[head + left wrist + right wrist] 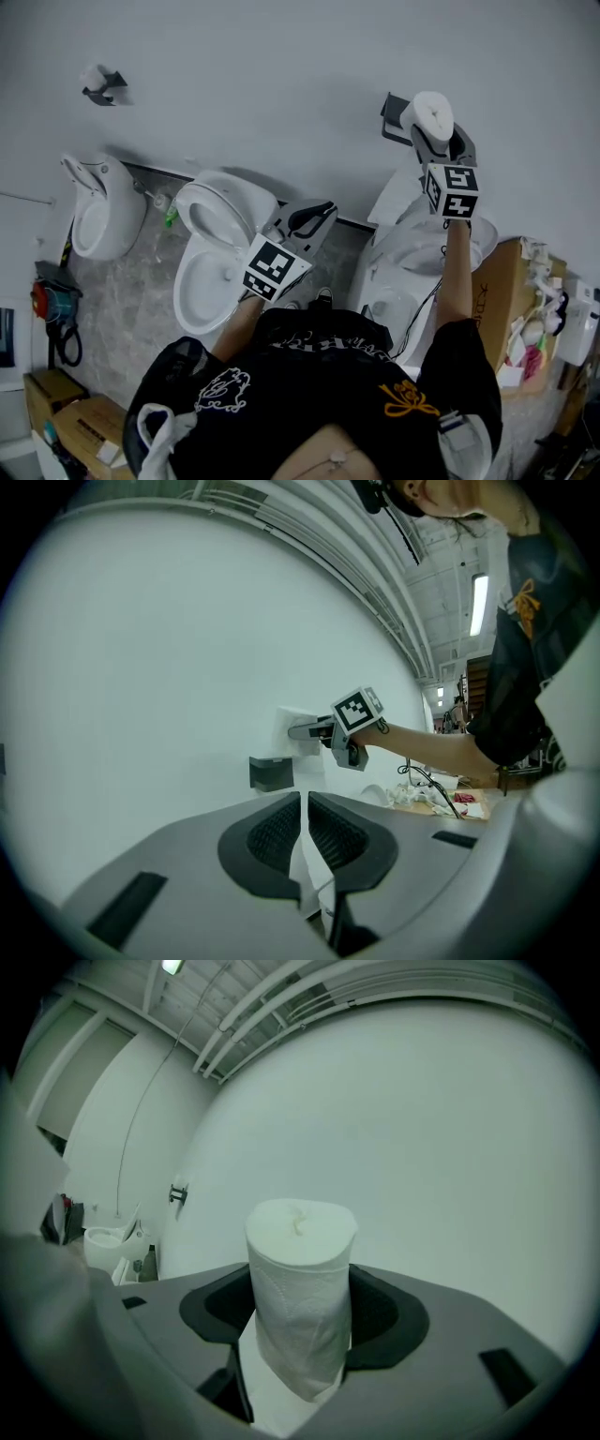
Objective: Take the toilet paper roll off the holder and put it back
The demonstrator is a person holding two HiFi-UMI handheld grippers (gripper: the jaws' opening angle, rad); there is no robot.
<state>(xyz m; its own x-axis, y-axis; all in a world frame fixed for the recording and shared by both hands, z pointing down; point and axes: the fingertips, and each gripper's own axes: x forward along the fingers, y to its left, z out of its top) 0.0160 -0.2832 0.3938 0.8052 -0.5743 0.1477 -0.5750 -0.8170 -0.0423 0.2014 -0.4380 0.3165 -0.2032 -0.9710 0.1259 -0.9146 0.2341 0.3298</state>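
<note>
My right gripper (437,133) is raised against the white wall, shut on a white toilet paper roll (429,111). The roll sits just right of the dark wall holder (392,114), off its arm. In the right gripper view the roll (300,1269) stands upright between the dark pads (384,1321), squeezed at its sides. My left gripper (314,217) hangs lower, over the middle toilet, shut with nothing in it (305,832). The left gripper view shows the holder (270,772) empty and the roll (292,726) beside it in the right gripper (309,730).
Three white toilets stand along the wall: left (98,211), middle (220,253), right (417,258). A second dark holder (101,86) is mounted far left. Cardboard boxes sit at the right (511,300) and the lower left (66,412).
</note>
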